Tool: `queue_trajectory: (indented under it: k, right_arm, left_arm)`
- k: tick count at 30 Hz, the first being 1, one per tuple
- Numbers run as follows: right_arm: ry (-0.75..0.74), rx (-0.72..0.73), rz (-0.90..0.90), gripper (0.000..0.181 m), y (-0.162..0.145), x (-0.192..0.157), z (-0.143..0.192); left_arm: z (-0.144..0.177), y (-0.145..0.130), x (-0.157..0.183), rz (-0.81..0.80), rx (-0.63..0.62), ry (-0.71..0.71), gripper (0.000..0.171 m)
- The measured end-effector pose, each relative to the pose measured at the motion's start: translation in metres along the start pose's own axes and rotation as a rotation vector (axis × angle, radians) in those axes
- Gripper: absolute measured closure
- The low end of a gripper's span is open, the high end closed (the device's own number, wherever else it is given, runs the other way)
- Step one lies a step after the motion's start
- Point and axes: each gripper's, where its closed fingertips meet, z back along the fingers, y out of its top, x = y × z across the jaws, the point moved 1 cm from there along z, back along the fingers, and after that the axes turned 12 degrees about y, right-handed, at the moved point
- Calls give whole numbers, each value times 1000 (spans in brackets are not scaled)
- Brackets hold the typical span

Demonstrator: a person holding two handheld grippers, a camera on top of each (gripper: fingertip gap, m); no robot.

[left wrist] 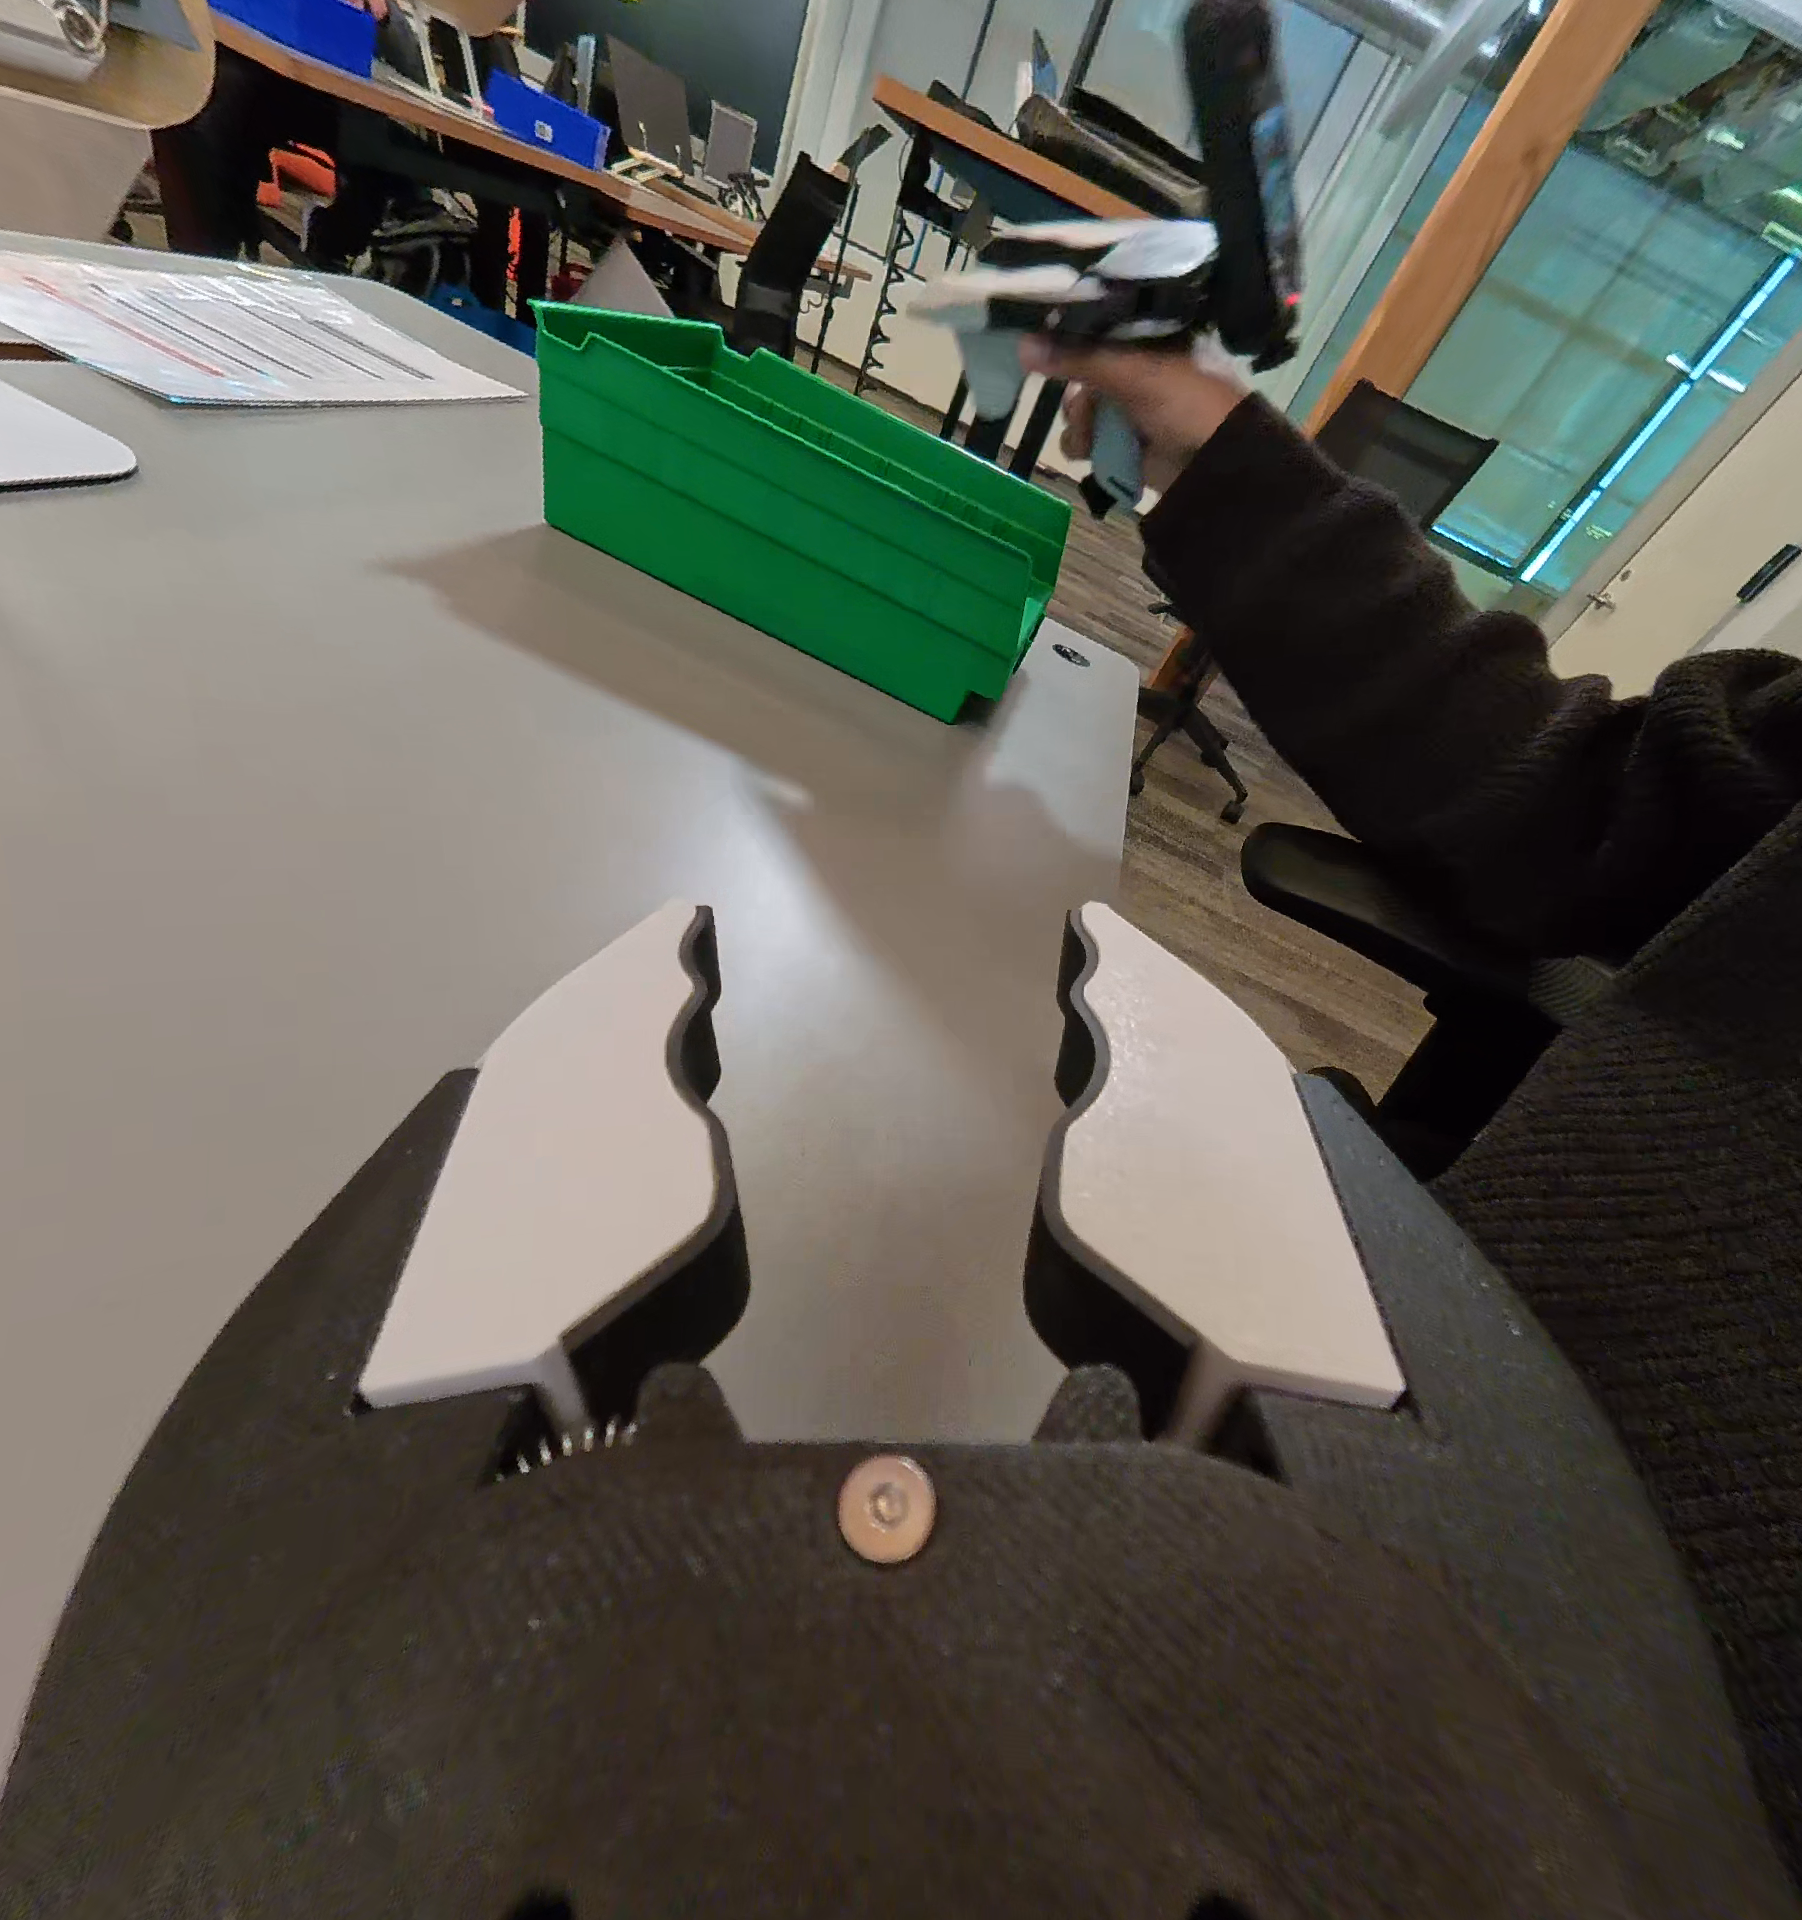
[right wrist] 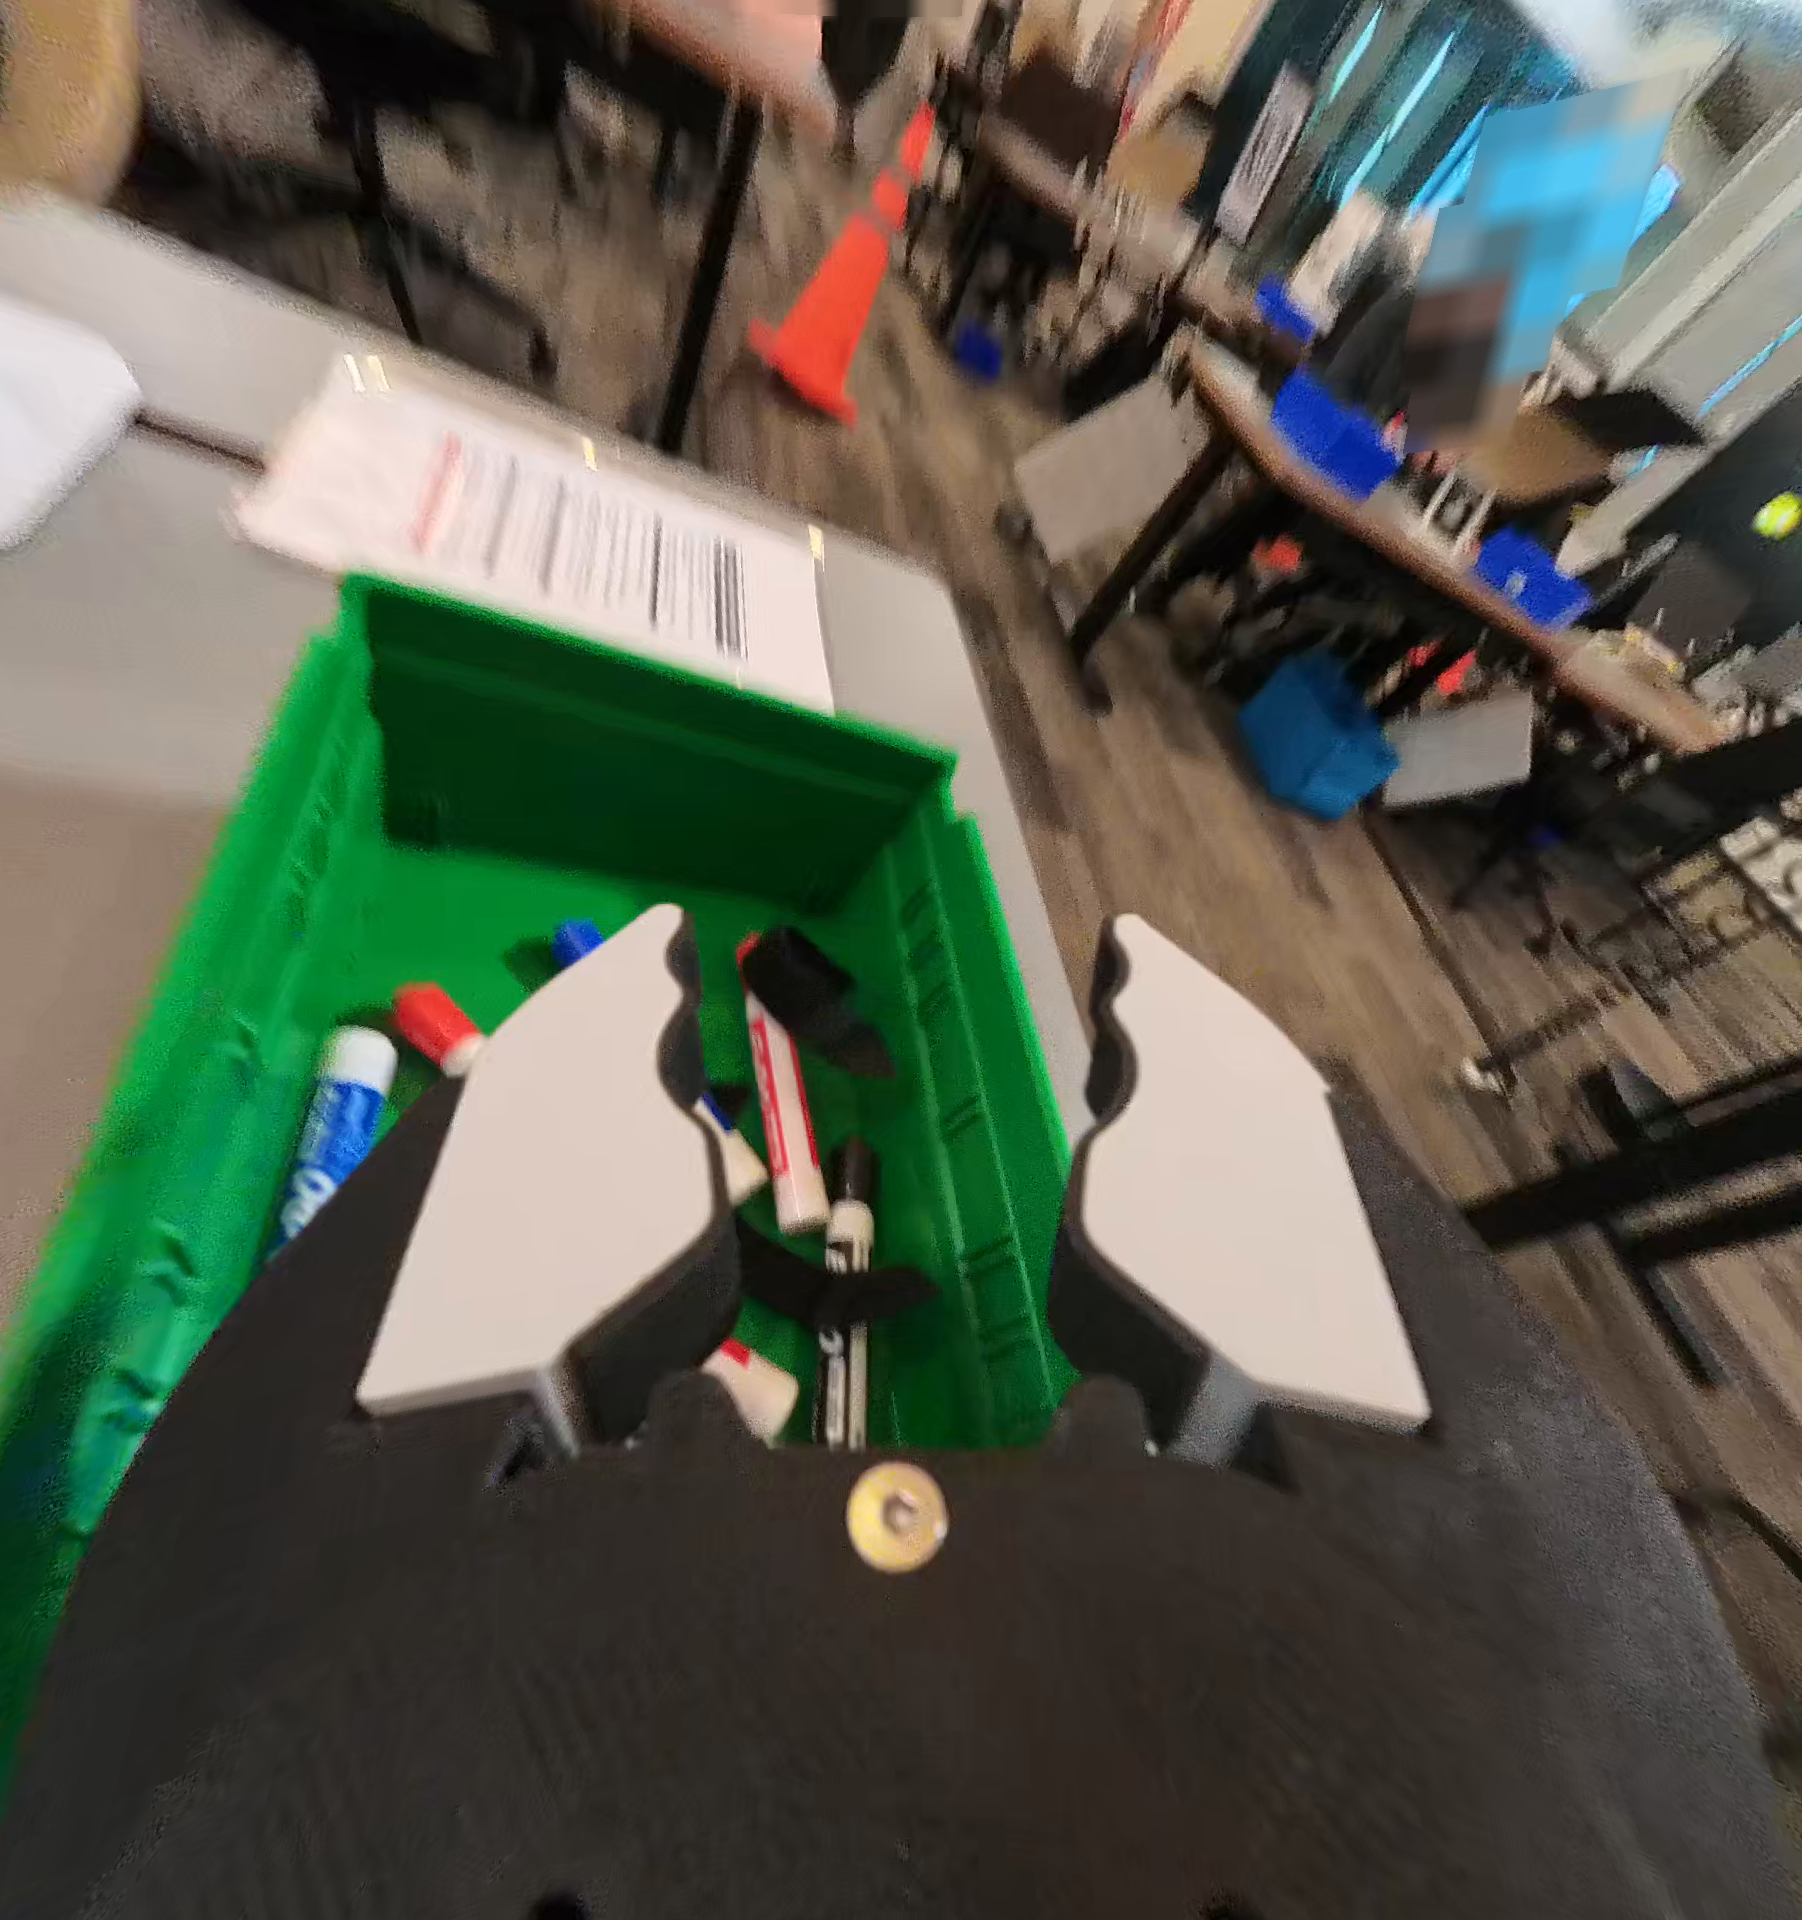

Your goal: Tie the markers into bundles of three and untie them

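A green plastic bin (left wrist: 772, 499) stands on the grey table (left wrist: 253, 779) near its far right corner. My left gripper (left wrist: 889, 925) is open and empty, low over bare table, well short of the bin. My right gripper (right wrist: 897, 935) is open and empty, held in the air above the bin (right wrist: 606, 769); it also shows in the left wrist view (left wrist: 1042, 286), blurred, in a hand with a dark sleeve. Inside the bin lie several markers: a red-labelled one (right wrist: 785, 1101), a blue-labelled one (right wrist: 341, 1122), a black one (right wrist: 847, 1247) and loose caps.
A printed white sheet (left wrist: 201, 332) lies on the table behind the bin, also in the right wrist view (right wrist: 564, 540). A white pad (left wrist: 14, 436) sits at the left. An orange cone (right wrist: 835, 291), desks with blue bins and a black chair (left wrist: 1416, 935) stand beyond the table edge.
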Motion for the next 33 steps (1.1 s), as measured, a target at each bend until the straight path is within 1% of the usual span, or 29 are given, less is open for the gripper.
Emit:
queue_trajectory:
  k: [2, 5, 7, 9, 10, 12, 13, 14, 16, 18, 19, 21, 25, 26, 27, 28, 31, 33]
  right_arm:
    - [57, 161, -58, 109, 29, -7, 21]
    - [254, 373, -204, 106, 67, -42, 46]
    - [393, 465, -272, 108, 84, -78, 57]
    - [516, 526, -275, 115, 93, -125, 67]
    - [561, 544, -272, 118, 94, -150, 70]
    - [641, 558, -292, 117, 89, -203, 75]
    - [695, 551, -308, 117, 84, -230, 78]
    - [754, 529, -330, 116, 77, -256, 81]
    - [875, 456, -348, 107, 63, -303, 84]
    - [985, 383, -370, 97, 54, -335, 86]
    - [1018, 360, -381, 96, 52, -344, 87]
    - [1036, 344, -397, 97, 50, -353, 84]
    - [1003, 335, -341, 102, 39, -351, 72]
    - [996, 341, -324, 104, 38, -349, 70]
    - [987, 348, -309, 106, 38, -346, 70]
    - [979, 354, -294, 108, 37, -344, 69]
    - [952, 358, -306, 111, 35, -339, 70]
    - [960, 343, -334, 109, 31, -337, 74]
  left_arm:
    - [0, 0, -2, 8, -2, 4, 108]
    - [1, 0, -4, 17, -1, 7, 108]
    - [1, 0, -5, 19, -2, 7, 108]
    - [1, 0, -6, 17, -2, 11, 109]
    - [1, 0, -5, 12, 3, 6, 110]
    - [1, -1, -6, 1, -1, 2, 118]
    - [1, -2, -8, 2, -6, 8, 118]
    - [1, -2, -11, 3, -9, 24, 117]
    - [2, -3, -12, 3, -24, 26, 117]
    - [4, -2, -10, 9, -28, 7, 120]
    - [5, -1, -11, 7, -21, 17, 126]
    - [7, 4, -17, -28, 18, 78, 140]
    - [13, 15, -36, -86, 88, 216, 142]
    - [16, 16, -36, -95, 98, 208, 162]
    - [18, 16, -31, -102, 108, 154, 171]
    - [20, 16, -29, -95, 107, 127, 171]
    - [18, 17, -30, -78, 91, 142, 171]
    - [16, 25, -27, -120, 140, 149, 171]
